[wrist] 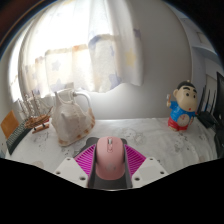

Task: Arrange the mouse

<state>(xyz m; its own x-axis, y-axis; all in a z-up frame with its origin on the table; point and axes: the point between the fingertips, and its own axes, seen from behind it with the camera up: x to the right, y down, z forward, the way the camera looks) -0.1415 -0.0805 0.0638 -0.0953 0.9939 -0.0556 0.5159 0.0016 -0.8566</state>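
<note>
My gripper [108,172] has its two magenta pads [82,160] closed against the flanks of a pale pink, rounded plastic computer mouse [108,158], which sits between my fingers. I judge it light, rigid and smooth-shelled, so likely to slip; the flat lower sides look like the safest hold. Beyond my fingers runs a white marbled tabletop [130,132]. Ahead to the left stands a clear glass jug [70,115], fragile, with a small wooden rack [38,118] further left. Ahead to the right sits a cartoon boy figurine [183,106]. The room straight ahead looks open.
</note>
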